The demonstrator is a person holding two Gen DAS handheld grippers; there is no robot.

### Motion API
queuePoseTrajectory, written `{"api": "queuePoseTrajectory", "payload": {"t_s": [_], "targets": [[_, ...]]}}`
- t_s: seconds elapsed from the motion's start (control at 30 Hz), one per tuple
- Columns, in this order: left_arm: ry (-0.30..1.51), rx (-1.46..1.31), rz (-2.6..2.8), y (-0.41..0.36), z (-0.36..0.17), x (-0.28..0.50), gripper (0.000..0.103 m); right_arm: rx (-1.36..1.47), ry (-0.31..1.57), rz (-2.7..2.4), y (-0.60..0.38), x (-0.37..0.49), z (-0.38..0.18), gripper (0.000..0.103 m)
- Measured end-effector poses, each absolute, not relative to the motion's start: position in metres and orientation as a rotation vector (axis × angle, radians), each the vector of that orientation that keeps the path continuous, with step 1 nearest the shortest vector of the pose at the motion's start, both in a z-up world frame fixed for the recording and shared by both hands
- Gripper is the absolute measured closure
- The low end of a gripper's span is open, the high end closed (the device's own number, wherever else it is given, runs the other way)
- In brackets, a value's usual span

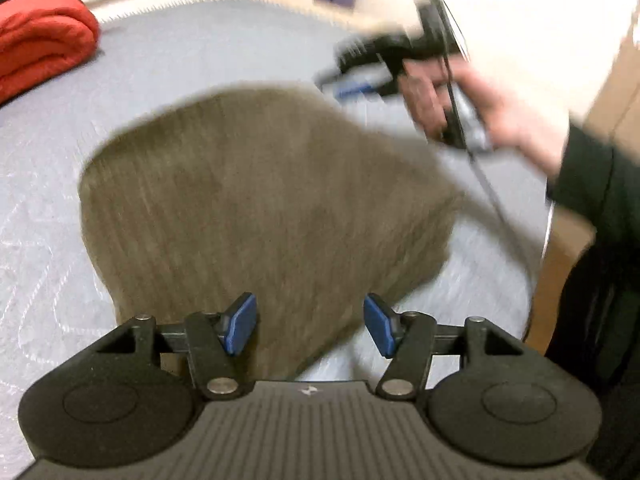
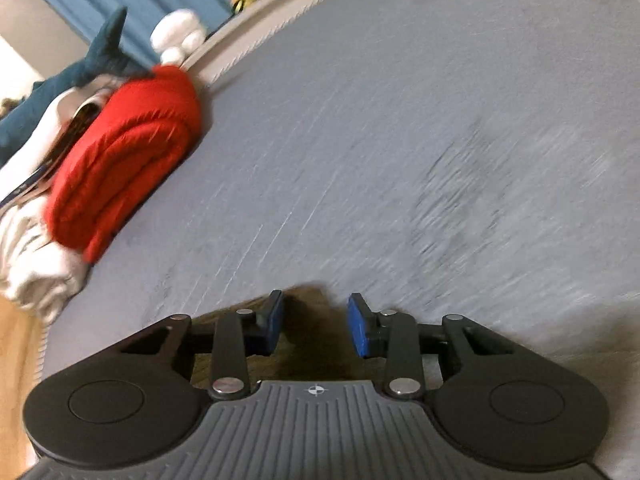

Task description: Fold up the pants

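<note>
Blue pads are seen set apart on the left hand-held gripper point(image 1: 310, 326), which grips nothing, and the right hand-held gripper point(image 2: 316, 330) is likewise spread and empty. Just ahead of the left one, the olive-brown pants point(image 1: 256, 200) are laid in a compact folded slab on the grey bed point(image 1: 208, 52), with one edge under the right one's jaws. Soft, light, limp handling is to be expected, so hold is best taken at an outer edge or corner, where the layers may slide apart unless pinched together.

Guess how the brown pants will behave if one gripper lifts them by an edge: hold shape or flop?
Probably flop: the brown pants lie flat and limp on the grey bed cover. The ribbed weave looks thick, so likely heavy for a one-point grip. The folded layers may slide apart; the open left gripper alone might not hold them.
</note>
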State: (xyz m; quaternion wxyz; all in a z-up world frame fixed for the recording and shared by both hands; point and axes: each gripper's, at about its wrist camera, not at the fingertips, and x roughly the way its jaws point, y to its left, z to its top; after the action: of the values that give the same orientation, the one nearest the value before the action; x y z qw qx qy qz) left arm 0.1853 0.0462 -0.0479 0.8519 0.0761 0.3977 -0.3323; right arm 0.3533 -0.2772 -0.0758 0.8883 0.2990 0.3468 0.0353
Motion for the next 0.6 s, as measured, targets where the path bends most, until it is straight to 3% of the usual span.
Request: {"api": "queuePoseTrajectory", "payload": {"t_s": [0.1, 0.27, 0.37, 0.47, 0.6], "targets": [[0.750, 0.067, -0.677, 0.063, -0.030, 0.191, 0.048, 0.520, 0.647, 0.105, -0.274, 0.333, -0.046, 0.067], [0.709, 0.023, -0.528, 0.093, -0.028, 0.204, 0.077, 0.235, 0.609, 0.430, -0.222, 0.266, -0.004, 0.057], [0.790, 0.032, -0.419, 0.110, -0.047, 0.217, 0.083, 0.067, 0.675, 0.516, -0.189, 0.230, -0.008, 0.057], [0.977, 0.055, -0.352, 0.116, -0.083, 0.226, 0.083, -0.056, 0.874, 0.504, -0.172, 0.203, -0.048, 0.059], [0.948, 0.145, -0.321, 0.109, -0.075, 0.212, 0.083, -0.152, 0.860, 0.470, -0.163, 0.168, -0.053, 0.058]]}}
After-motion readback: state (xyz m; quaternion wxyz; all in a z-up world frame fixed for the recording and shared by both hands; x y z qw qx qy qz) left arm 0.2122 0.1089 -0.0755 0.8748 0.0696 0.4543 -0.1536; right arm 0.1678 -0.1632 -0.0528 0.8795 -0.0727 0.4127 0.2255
